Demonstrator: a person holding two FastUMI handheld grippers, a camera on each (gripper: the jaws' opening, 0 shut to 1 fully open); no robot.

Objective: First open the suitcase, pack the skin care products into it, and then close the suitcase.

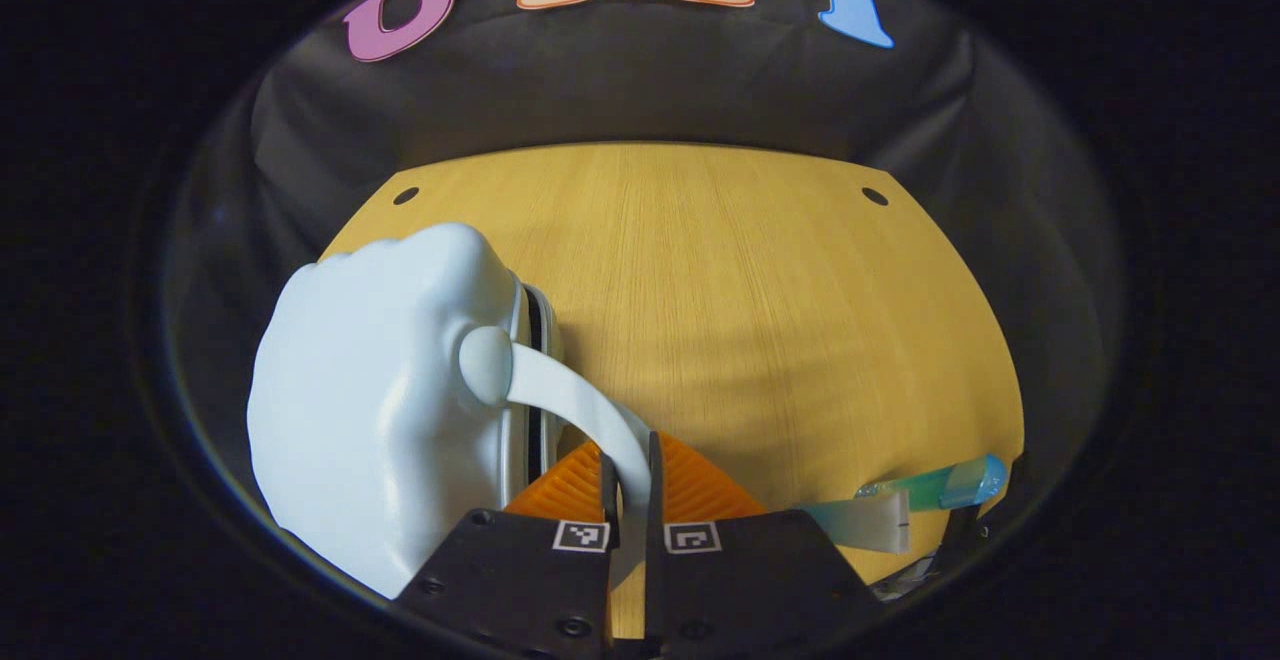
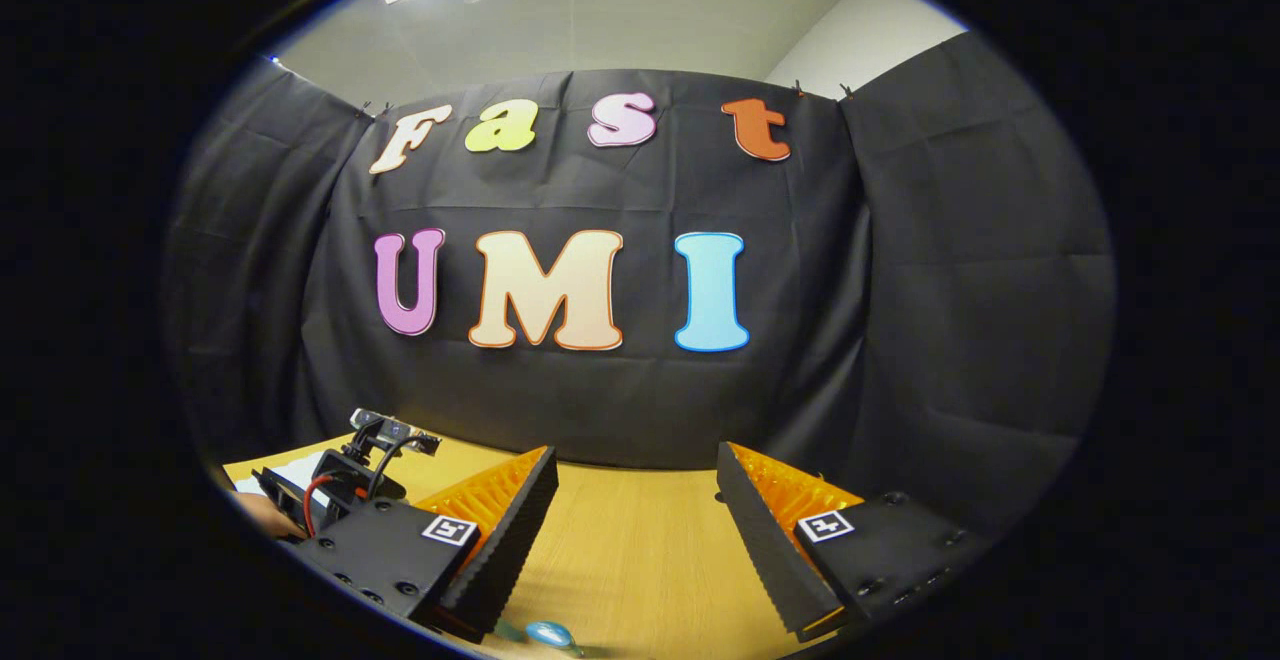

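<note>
Clamping the pale blue suitcase's [image 1: 380, 410] handle [image 1: 585, 410], the left gripper [image 1: 630, 500] grips tight; right gripper [image 2: 635, 530] gapes; no legible labels.

A pale blue suitcase [image 1: 380, 400] blocks the tabletop's [image 1: 760, 320] left side; the middle lies open, with a tube [image 1: 900, 505] near the right edge.

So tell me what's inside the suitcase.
Cannot tell: the pale blue suitcase stands upright on the table, shells together, hiding its interior. The left gripper pinches its handle. A tube lies outside.
</note>
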